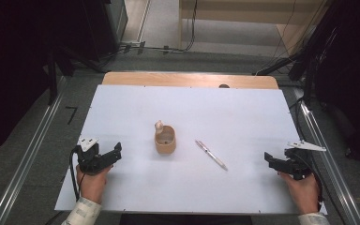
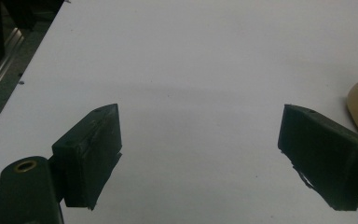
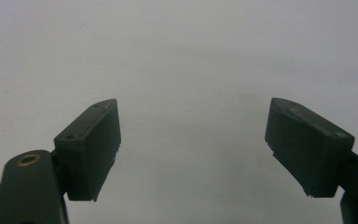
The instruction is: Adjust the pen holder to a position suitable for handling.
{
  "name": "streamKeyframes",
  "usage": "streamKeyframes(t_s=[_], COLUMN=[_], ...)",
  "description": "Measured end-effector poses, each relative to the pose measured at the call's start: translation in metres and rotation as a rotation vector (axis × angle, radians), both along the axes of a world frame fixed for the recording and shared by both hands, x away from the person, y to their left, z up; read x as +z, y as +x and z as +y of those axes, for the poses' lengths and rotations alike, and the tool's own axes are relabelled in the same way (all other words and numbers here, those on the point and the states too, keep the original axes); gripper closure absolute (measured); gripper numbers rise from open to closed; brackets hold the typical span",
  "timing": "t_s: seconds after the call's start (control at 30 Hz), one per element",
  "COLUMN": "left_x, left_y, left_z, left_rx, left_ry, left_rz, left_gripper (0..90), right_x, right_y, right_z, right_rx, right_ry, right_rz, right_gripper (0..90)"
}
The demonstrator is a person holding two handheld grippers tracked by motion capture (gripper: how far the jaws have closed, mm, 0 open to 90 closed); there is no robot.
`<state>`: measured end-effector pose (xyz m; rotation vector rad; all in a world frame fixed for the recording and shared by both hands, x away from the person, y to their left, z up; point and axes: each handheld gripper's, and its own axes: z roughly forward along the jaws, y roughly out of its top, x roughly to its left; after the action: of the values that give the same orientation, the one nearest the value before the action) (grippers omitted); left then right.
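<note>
Both hand-held grippers, left (image 1: 115, 152) and right (image 1: 269, 161), are resting wide and empty on the worktop (image 1: 122, 108). The pen (image 1: 211, 154) is lying just right of the cup (image 1: 165, 140); the right should approach low, straddling its barrel crosswise.

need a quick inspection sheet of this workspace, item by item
surface: white sheet on a wooden table, bare apart from two things
job's things: tan cup upright at the middle; pen lying flat to its right, apart from it
clutter: nothing seen
grippers: left tongs and right tongs open, holding nothing, resting at the sheet's near corners
cables: black cable from the left tongs; more cables on the floor behind
surroundings: grey floor, metal rails at both sides
</note>
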<state>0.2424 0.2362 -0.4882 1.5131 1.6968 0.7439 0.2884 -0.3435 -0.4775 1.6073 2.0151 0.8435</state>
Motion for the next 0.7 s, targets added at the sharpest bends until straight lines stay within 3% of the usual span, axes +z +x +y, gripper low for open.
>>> streamKeyframes(t_s=[0.47, 0.7], left_x=[0.001, 0.003], left_y=[0.003, 0.005], left_z=[-0.014, -0.022], left_rx=[-0.046, -0.066], left_ry=[0.010, -0.011], left_rz=[0.007, 0.001], left_gripper=[14.1, 13.6], right_x=[0.001, 0.000], right_y=[-0.001, -0.001], right_z=[-0.002, -0.002], right_rx=[-0.006, -0.006], right_ry=[0.009, 0.007], right_rz=[0.004, 0.005], right_gripper=[17.0, 17.0])
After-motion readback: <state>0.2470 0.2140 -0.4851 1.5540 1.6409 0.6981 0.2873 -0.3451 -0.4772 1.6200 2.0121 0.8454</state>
